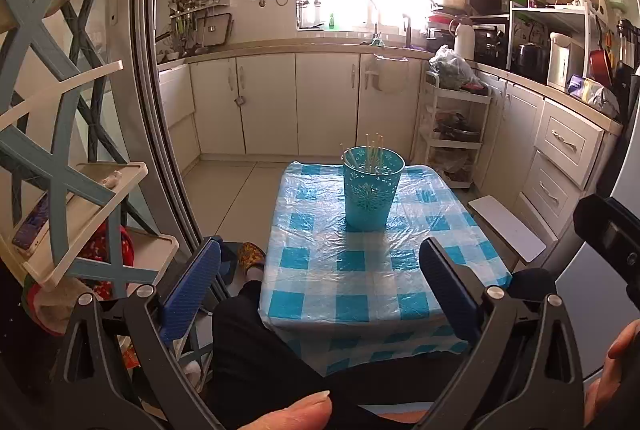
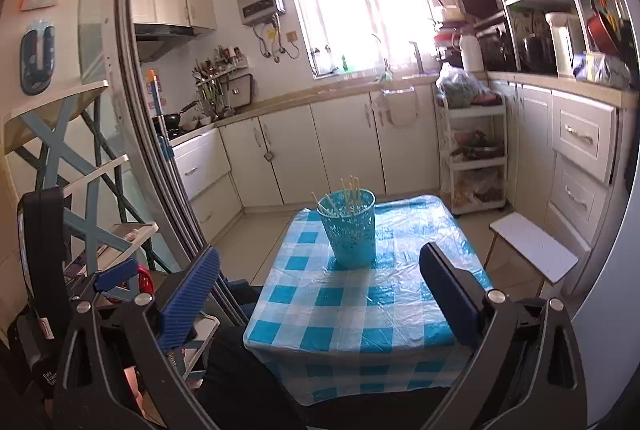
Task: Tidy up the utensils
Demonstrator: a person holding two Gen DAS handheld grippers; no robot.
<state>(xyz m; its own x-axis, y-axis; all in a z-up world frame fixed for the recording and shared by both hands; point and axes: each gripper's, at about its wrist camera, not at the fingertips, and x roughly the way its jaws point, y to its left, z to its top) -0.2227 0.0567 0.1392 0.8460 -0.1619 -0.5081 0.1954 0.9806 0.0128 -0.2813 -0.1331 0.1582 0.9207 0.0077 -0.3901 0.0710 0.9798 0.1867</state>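
Both left gripper and right gripper wide open, empty, well short of the cup holding chopsticks mid-table; risk: clumsy approach tipping the light cup, spilling sticks.

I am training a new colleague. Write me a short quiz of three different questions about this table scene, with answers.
1. True or false: the chopsticks stand inside the cup.
2. What does the left gripper hold? A) a chopstick B) nothing C) the cup
3. Fill in: the cup stands on a table covered with a blue and white ______ cloth.

Key: 1 true; 2 B; 3 checked. The right gripper is open too.
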